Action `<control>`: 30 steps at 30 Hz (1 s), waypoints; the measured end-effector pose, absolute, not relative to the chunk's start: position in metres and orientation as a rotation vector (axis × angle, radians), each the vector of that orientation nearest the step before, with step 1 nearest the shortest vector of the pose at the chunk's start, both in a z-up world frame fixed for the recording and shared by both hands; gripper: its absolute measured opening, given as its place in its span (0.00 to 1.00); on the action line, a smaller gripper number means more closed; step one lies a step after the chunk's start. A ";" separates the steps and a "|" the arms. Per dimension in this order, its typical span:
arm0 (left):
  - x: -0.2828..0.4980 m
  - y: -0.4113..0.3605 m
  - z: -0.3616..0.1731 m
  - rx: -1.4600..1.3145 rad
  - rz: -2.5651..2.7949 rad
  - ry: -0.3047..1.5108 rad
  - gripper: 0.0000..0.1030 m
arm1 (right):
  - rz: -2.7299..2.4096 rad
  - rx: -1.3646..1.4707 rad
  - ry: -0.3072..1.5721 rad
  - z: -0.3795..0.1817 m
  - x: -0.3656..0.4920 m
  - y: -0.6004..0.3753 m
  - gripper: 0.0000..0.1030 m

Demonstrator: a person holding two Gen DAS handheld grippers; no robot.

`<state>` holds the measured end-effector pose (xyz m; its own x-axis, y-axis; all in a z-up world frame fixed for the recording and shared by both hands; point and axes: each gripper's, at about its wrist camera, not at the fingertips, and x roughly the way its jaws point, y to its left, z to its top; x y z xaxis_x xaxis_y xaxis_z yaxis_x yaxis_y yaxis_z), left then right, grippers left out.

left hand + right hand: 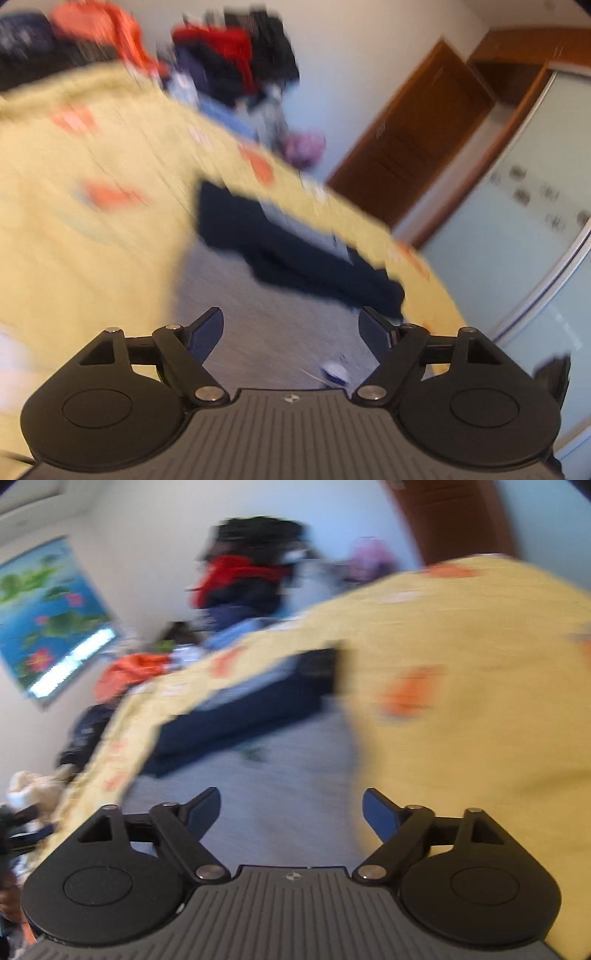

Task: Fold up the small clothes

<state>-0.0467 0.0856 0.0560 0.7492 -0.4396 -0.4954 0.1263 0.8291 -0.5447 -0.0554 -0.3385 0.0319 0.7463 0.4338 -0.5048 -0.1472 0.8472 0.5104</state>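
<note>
From the left wrist camera, the left gripper (291, 334) has its jaws spread wide apart with nothing between them. It hangs over a grey garment (266, 325) spread flat on a yellow bedspread (74, 229) with orange patches. Beyond the grey cloth, a dark navy garment (295, 254) lies touching its far edge. At the far side of the bed sits a heap of clothes (229, 62) in red, orange and dark colours (everything here is heavily blurred, so finer detail is lost). A brown door (417, 140) stands to the right.

From the right wrist camera, the right gripper (291, 814) is likewise spread wide, holding nothing. The same grey garment (280, 786) lies below its fingers, with the navy garment (251, 709) past it. The yellow bedspread (480, 720) fills the right side. A lotus picture (48, 616) hangs on the wall at left, and the clothes heap (251, 568) sits beyond the bed.
</note>
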 end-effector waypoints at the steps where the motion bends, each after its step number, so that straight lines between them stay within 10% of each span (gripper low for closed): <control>1: -0.033 0.063 0.045 -0.462 -0.300 0.702 0.78 | 0.354 0.472 0.676 0.024 -0.038 -0.320 0.84; 8: -0.028 0.009 0.001 0.031 -0.075 0.678 0.80 | 0.197 -0.054 0.672 -0.013 -0.010 -0.232 0.93; 16: -0.030 0.018 0.001 0.055 -0.127 0.702 0.98 | 0.155 -0.007 0.676 -0.014 -0.031 -0.282 0.99; 30: -0.030 0.018 0.001 0.054 -0.104 0.706 0.99 | 0.283 -0.091 0.690 -0.012 -0.082 -0.244 1.00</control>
